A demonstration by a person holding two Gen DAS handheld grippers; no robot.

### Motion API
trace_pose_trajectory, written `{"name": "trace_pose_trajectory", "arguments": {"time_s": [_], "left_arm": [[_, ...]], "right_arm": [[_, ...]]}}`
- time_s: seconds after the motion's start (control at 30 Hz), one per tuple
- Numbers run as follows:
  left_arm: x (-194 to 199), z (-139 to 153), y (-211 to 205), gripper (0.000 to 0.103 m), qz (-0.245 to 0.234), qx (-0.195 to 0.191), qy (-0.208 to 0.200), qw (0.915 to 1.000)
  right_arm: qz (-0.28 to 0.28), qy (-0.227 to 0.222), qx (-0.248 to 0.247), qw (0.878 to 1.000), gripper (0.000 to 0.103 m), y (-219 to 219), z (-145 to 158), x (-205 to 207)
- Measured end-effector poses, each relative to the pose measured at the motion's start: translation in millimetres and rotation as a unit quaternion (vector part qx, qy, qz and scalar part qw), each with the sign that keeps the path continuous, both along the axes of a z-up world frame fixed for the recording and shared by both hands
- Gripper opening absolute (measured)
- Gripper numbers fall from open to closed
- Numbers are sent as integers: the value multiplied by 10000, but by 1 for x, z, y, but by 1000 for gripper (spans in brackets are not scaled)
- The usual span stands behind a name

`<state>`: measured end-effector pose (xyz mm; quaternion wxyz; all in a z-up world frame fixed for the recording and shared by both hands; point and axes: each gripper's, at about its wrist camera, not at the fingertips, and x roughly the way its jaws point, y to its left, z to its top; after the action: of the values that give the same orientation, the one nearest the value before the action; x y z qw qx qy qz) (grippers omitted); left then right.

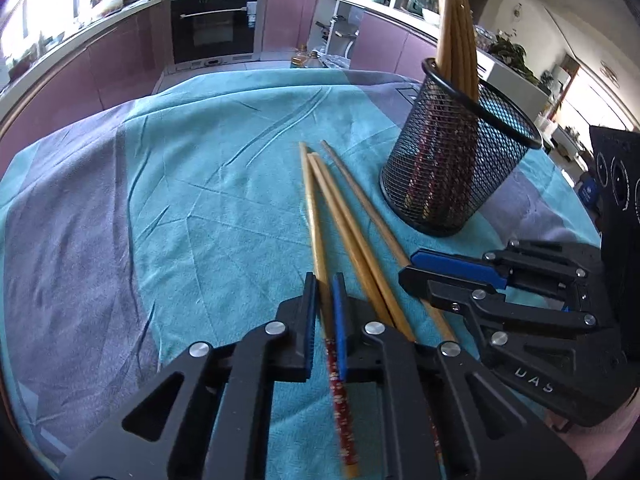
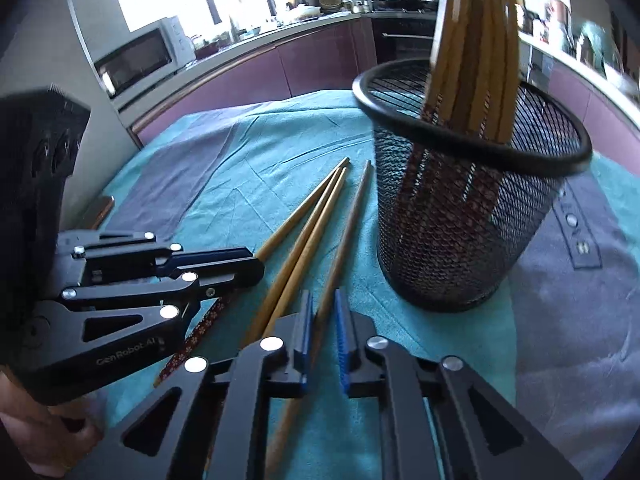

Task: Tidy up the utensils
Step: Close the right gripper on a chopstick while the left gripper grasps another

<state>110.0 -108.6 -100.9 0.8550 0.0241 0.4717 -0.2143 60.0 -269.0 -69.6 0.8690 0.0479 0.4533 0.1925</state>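
Chopsticks lie loose on a teal and grey cloth (image 1: 208,184) that covers the table, three of them fanning out in the lower middle of both views, just beside a black mesh cup (image 1: 456,160). In the left wrist view the left hand-held gripper (image 1: 325,312) sits at the bottom centre with its two blue-padded fingers closed in around the leftmost chopstick (image 1: 316,236), whose patterned red handle end runs back between the jaws toward the bottom edge; the pads look to be clasping it, the shaft pinned between them. To its right lie a second chopstick (image 1: 352,244) and a third, thinner-looking one (image 1: 372,216). The right hand-held gripper (image 1: 412,268) shows at the lower right of that view, low over the cloth. In the right wrist view the right hand-held gripper (image 2: 324,320) straddles the rightmost chopstick (image 2: 344,236), its jaws narrowed closely on the shaft, though I cannot tell whether the pads truly touch it. The mesh cup (image 2: 452,248) stands upright at the right of that frame, and a bundle of chopsticks (image 2: 476,48) stands in it, leaning toward the upper edge. A white microwave (image 2: 140,56) sits on the counter at the upper left.
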Motion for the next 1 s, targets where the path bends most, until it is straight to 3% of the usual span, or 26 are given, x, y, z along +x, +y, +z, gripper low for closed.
{"name": "trace_pose_trajectory", "arguments": {"time_s": [0.2,0.37,0.63,1.0], "left_arm": [[-5,7,12,8,317,-157,-98,9993],[-13,11,16,8,279,-266,-102,9992],[-28,7,15,7,-4,-254,-27,9997],[-13,-1,8,11,-319,-158,102,9993]], "right_arm": [[-238,-88,304,9992,6,-12,5,-5],[-194,-230,491,9983,6,-20,13,-13],[271,-23,218,9994,6,-7,7,-20],[329,50,-55,9994,9,4,3,-7]]}}
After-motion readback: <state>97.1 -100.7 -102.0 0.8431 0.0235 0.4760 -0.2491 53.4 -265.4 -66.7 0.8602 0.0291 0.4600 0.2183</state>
